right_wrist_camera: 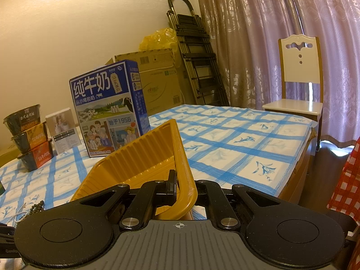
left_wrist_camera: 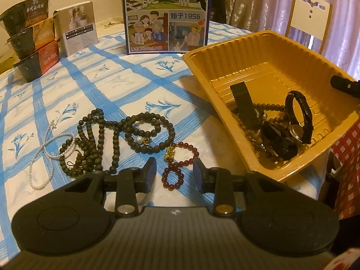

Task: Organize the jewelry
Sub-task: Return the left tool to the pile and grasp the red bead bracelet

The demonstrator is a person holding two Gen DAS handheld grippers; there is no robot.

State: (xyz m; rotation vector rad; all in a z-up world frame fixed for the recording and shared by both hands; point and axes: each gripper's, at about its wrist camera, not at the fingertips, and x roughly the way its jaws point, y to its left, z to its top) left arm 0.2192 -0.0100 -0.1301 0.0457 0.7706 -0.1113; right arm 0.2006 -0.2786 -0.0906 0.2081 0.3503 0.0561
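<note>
Across the right half of the left wrist view sits the ribbed yellow plastic tray (left_wrist_camera: 265, 67), tipped up on its far right side, where the right gripper (right_wrist_camera: 183, 185) has its fingers clamped on the tray's rim (right_wrist_camera: 184, 157). Low in the tray lies a heap of black-strapped watches (left_wrist_camera: 297, 121) and brown bead strands (left_wrist_camera: 252, 130). Left of the tray, on the blue-checked white tablecloth (left_wrist_camera: 126, 83), a long dark green bead strand (left_wrist_camera: 117, 132) sprawls through mid-frame, just above the left gripper (left_wrist_camera: 174, 172). That gripper's jaws stand apart, holding nothing, with the dark red bead bracelet (left_wrist_camera: 177, 164), twisted into a figure eight with a gold charm, lying between the fingertips. At lower left, a small white pearl string (left_wrist_camera: 51, 150) rests beside the green beads.
</note>
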